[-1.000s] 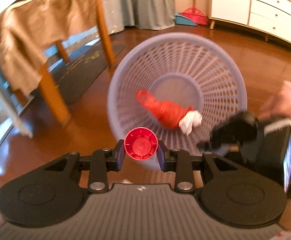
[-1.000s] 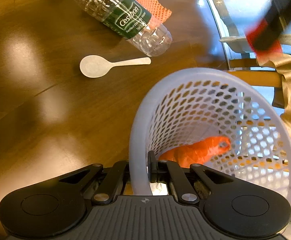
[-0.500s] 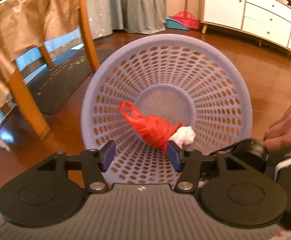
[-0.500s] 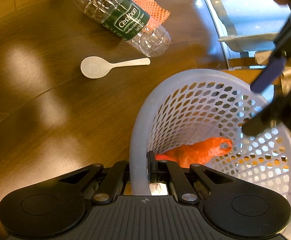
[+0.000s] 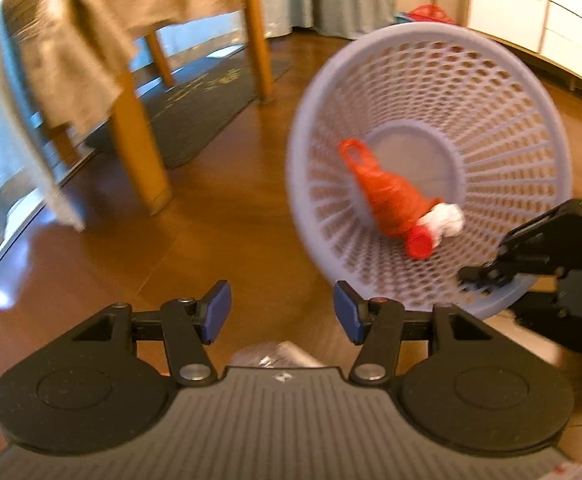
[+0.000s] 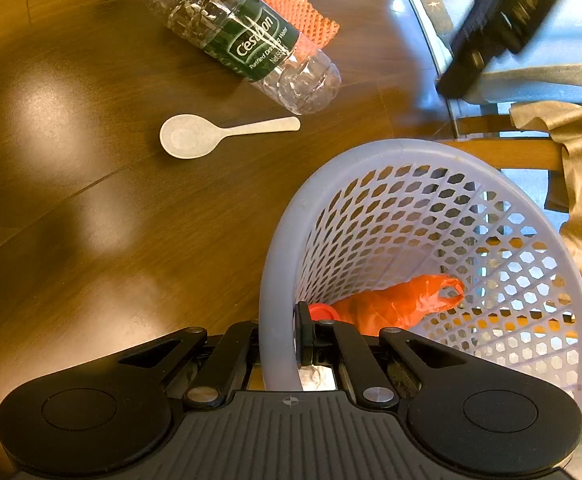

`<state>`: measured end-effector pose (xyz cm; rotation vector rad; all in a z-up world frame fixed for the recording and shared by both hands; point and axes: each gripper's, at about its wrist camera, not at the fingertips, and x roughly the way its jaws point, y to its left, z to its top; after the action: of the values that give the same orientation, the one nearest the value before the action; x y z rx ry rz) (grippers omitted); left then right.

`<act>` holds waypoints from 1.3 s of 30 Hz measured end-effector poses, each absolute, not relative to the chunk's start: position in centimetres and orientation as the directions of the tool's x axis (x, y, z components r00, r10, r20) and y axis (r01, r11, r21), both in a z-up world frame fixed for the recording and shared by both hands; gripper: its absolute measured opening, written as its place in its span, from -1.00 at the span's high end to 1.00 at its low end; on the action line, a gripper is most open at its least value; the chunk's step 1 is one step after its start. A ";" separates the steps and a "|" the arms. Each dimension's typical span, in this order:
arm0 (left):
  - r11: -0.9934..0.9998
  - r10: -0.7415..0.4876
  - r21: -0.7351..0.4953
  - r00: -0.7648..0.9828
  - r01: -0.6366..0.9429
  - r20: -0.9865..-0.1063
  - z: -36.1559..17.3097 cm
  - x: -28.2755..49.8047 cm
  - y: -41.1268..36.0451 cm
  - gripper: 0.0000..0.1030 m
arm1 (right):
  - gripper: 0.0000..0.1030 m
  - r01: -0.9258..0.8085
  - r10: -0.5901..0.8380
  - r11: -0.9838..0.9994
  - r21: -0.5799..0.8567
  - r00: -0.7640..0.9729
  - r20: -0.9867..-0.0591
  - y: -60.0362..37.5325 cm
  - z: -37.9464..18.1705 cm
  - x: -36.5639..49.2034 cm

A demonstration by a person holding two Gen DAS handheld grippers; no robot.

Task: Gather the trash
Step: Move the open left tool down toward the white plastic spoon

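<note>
Right gripper (image 6: 279,340) fingers pinch the basket (image 6: 279,280) rim, mouth tipped toward the left gripper (image 5: 282,316), whose fingers stand spread. Inside the basket, the bag (image 5: 387,196) lies lengthwise toward the base, cap (image 5: 419,243) at its near end.

Blurred wrist view: the left gripper (image 5: 282,316), blue-padded fingers spread wide and empty. Beyond, a tilted lilac perforated plastic basket (image 5: 487,92) holds a crumpled orange plastic bag (image 5: 391,196), a red bottle cap (image 5: 419,243) and a white paper wad (image 5: 447,218).

The left gripper (image 5: 282,317) has black linkage arms, silver pivot screws and blue finger pads (image 5: 215,312). The right gripper (image 6: 277,344) is black too, with a ribbed grey body.
</note>
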<state>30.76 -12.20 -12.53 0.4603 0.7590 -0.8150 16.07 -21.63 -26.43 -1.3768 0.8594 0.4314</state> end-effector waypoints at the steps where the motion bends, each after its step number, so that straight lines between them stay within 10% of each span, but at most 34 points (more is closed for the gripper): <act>1: 0.622 -0.467 0.085 0.456 0.778 -0.758 -12.6 30.8 -11.7 -0.01 | 1.00 -0.720 -0.210 0.182 -0.669 0.636 -0.742 -21.6 -26.4 16.1; 39: 0.776 -0.393 -0.143 0.293 0.615 -0.872 -26.4 24.8 -13.7 -0.01 | 1.00 -0.707 -0.219 0.213 -0.675 0.638 -0.738 -22.7 -26.5 17.1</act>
<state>24.81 -13.70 -26.35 0.2366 1.0813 -0.6793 17.10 -22.72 -26.47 -1.3507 0.8656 0.4049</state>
